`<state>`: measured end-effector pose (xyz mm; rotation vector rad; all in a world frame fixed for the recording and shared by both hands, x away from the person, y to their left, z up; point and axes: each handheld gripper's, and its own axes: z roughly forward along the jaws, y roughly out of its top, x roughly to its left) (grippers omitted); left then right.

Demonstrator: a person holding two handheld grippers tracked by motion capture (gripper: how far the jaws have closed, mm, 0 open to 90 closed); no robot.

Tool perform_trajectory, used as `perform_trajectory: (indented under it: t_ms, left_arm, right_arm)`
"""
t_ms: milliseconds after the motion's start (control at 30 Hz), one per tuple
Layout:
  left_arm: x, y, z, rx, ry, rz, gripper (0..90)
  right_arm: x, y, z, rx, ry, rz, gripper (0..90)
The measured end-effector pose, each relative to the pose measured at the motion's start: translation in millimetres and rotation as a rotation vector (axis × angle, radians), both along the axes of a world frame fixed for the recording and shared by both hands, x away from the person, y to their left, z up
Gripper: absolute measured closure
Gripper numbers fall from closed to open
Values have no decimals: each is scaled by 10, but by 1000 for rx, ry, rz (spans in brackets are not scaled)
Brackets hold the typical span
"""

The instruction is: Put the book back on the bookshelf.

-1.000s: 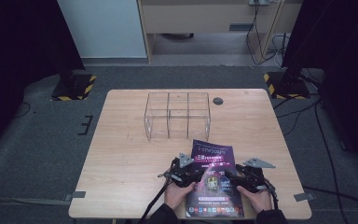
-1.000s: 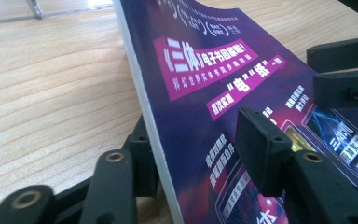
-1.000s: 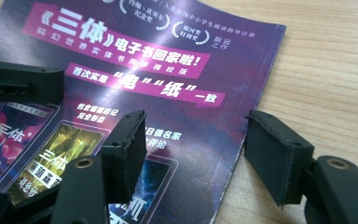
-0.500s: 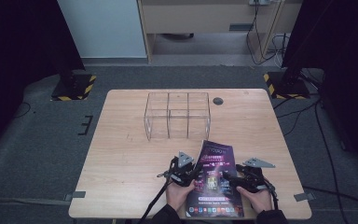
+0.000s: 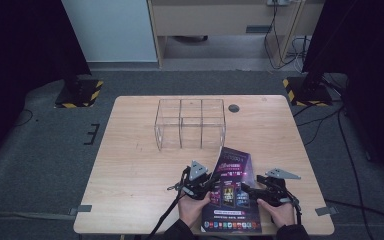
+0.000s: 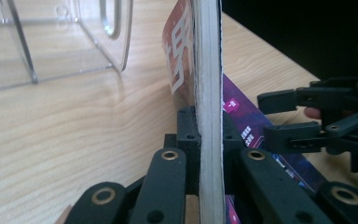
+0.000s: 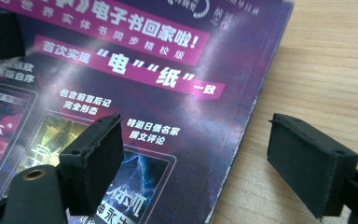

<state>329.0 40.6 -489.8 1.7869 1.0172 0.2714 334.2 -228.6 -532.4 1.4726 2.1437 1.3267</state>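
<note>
Two grippers work a purple magazine [image 5: 232, 192] near the desk's [image 5: 130, 165] front edge: left gripper [image 6: 209, 144] clamps its apparently raised edge, while right gripper [image 7: 196, 158], jaws just opening, stands released.

A lab-style recording space: a bare wooden tabletop [image 5: 140, 150] on grey carpet [image 5: 40, 165], black curtains [image 5: 20, 45], hazard-striped stand bases [image 5: 77, 94], and loose cables [image 5: 330, 125].

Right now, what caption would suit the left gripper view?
Left gripper clamps the purple book edge-on beside a clear acrylic organizer.
</note>
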Motion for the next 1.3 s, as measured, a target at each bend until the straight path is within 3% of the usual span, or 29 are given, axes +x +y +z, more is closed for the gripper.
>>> perform_trajectory:
  t_ms: [300,600,967,1167,1300]
  left_arm:
    - [-61,-28,224,-22,-60,-23,837]
    - [-84,7,291,-38,-81,-19,837]
    - [-99,55,302,-54,-90,-12,837]
    - [-105,62,293,-56,-91,-7,837]
    - [-99,74,264,-56,-86,1,837]
  right_arm:
    - [1,-52,60,53,-20,0,177]
    - [-4,-48,86,107,-34,32,181]
    - [11,2,53,155,5,80,209]
    - [34,45,16,208,71,129,259]
    - [49,68,3,213,102,141,302]
